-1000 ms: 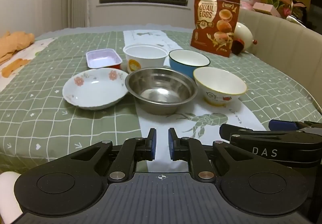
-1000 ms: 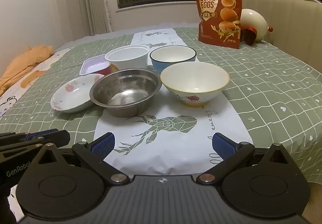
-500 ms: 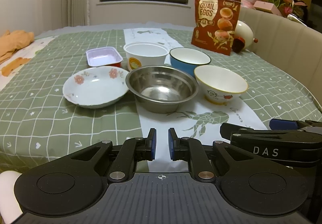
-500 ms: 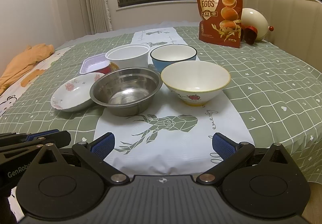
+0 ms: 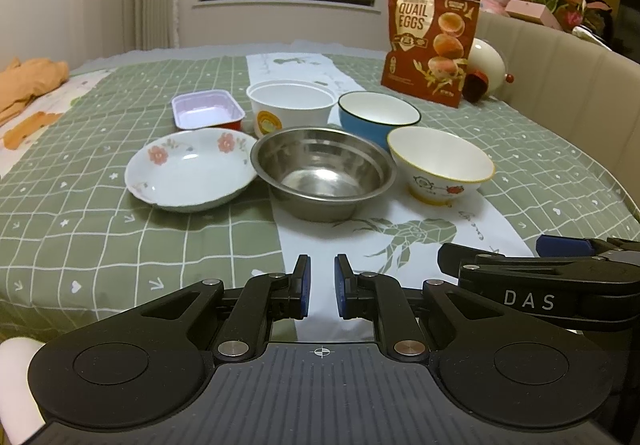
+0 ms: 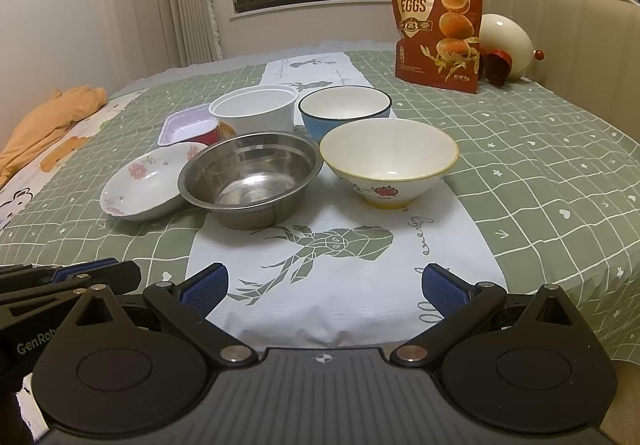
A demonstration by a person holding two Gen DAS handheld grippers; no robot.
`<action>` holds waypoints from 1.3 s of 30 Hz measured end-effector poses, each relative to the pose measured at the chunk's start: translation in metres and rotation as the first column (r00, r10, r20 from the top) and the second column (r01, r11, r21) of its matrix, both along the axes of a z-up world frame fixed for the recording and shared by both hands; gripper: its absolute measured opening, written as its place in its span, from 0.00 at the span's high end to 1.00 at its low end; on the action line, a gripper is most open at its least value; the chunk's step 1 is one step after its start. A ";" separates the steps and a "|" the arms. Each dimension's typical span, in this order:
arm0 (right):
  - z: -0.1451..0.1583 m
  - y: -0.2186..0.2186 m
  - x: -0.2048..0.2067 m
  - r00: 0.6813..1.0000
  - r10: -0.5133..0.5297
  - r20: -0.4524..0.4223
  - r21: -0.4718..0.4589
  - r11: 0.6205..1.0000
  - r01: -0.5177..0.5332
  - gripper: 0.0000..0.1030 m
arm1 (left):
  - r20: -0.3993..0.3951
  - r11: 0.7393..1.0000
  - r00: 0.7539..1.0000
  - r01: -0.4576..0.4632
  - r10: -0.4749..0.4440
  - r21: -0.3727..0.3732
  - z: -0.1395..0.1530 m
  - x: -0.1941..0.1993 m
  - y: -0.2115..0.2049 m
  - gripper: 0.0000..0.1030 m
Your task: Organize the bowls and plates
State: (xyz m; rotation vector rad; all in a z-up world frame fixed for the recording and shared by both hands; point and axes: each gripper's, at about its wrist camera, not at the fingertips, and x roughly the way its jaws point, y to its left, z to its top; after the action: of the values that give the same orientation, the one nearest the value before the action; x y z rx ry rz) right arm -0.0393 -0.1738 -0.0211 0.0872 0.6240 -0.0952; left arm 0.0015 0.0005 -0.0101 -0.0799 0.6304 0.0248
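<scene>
nothing stacked yet: floral white plate, round steel bowl, white yellow-rimmed bowl sit separate; left gripper nearly closed and empty, right gripper wide, empty.

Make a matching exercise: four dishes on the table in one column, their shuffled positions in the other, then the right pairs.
Dishes:
1. floral plate
2. steel bowl
3. blue bowl
4. purple tray

Positions:
A. back row, left end
B. front row, middle
C. front row, left end
D. back row, right end

Pairs: 1-C, 2-B, 3-D, 4-A
</scene>
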 end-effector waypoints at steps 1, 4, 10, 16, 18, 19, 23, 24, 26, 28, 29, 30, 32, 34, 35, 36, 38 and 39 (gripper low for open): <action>0.000 0.000 0.000 1.000 0.000 0.000 0.000 1.000 0.000 0.00 | -0.001 1.000 1.000 -0.001 0.001 0.000 0.000 0.000 0.000 0.86; -0.001 0.000 0.001 1.000 0.002 -0.004 0.002 1.000 -0.002 0.00 | 0.000 1.000 1.000 -0.003 0.003 -0.002 0.000 0.000 0.001 0.86; -0.002 0.000 0.002 1.000 0.001 -0.009 -0.001 1.000 -0.001 0.00 | -0.005 1.000 1.000 -0.003 0.003 -0.006 -0.001 0.002 0.002 0.86; -0.002 0.001 0.003 1.000 0.004 -0.014 0.000 1.000 -0.004 0.00 | -0.007 1.000 1.000 -0.005 0.005 -0.007 -0.001 0.002 0.002 0.86; -0.002 0.002 0.004 1.000 0.005 -0.016 -0.001 1.000 -0.005 0.00 | -0.007 1.000 1.000 -0.005 0.005 -0.007 -0.001 0.002 0.002 0.86; -0.003 0.002 0.004 1.000 0.005 -0.016 0.000 1.000 -0.005 0.00 | -0.008 1.000 1.000 -0.005 0.005 -0.007 -0.002 0.002 0.002 0.86; -0.003 0.002 0.004 1.000 0.007 -0.017 0.000 1.000 -0.007 0.00 | -0.010 1.000 1.000 -0.006 0.006 -0.009 -0.002 0.002 0.003 0.86; -0.003 0.002 0.004 1.000 0.006 -0.017 0.001 1.000 -0.006 0.00 | -0.010 1.000 1.000 -0.006 0.006 -0.009 -0.002 0.002 0.003 0.86; -0.003 0.002 0.004 1.000 0.006 -0.016 0.001 1.000 -0.006 0.00 | -0.011 1.000 1.000 -0.007 0.007 -0.010 -0.002 0.002 0.003 0.86; -0.003 0.002 0.004 1.000 0.007 -0.017 0.001 1.000 -0.007 0.00 | -0.011 1.000 1.000 -0.007 0.007 -0.010 -0.002 0.002 0.003 0.86; -0.003 0.002 0.004 1.000 0.007 -0.017 0.000 1.000 -0.007 0.00 | -0.011 1.000 1.000 -0.007 0.007 -0.010 -0.002 0.002 0.003 0.86; -0.002 0.002 0.004 1.000 0.007 -0.017 0.001 1.000 -0.007 0.00 | -0.011 1.000 1.000 -0.007 0.007 -0.010 -0.002 0.002 0.003 0.86; -0.002 0.002 0.004 1.000 0.007 -0.016 0.001 1.000 -0.007 0.00 | -0.010 1.000 1.000 -0.007 0.007 -0.010 -0.002 0.002 0.003 0.86; -0.002 0.002 0.004 1.000 0.006 -0.016 0.001 1.000 -0.006 0.00 | -0.010 1.000 1.000 -0.008 0.008 -0.010 -0.002 0.002 0.003 0.86; -0.002 0.002 0.004 1.000 0.007 -0.016 0.001 1.000 -0.007 0.00 | -0.010 1.000 1.000 -0.007 0.007 -0.010 -0.002 0.003 0.004 0.86; -0.002 0.002 0.004 1.000 0.006 -0.016 0.002 1.000 -0.006 0.00 | -0.011 1.000 1.000 -0.008 0.008 -0.010 -0.002 0.002 0.003 0.86; -0.002 0.002 0.004 1.000 0.006 -0.017 0.002 1.000 -0.006 0.00 | -0.012 1.000 1.000 -0.009 0.009 -0.013 -0.003 0.003 0.005 0.86; -0.002 0.002 0.004 1.000 0.006 -0.017 0.001 1.000 -0.006 0.00 | -0.012 1.000 1.000 -0.009 0.009 -0.014 -0.003 0.003 0.005 0.86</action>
State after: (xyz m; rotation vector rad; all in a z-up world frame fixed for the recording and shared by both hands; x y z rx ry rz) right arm -0.0354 -0.1714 -0.0231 0.0854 0.6411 -0.0900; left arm 0.0045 0.0056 -0.0130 -0.0959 0.6420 0.0296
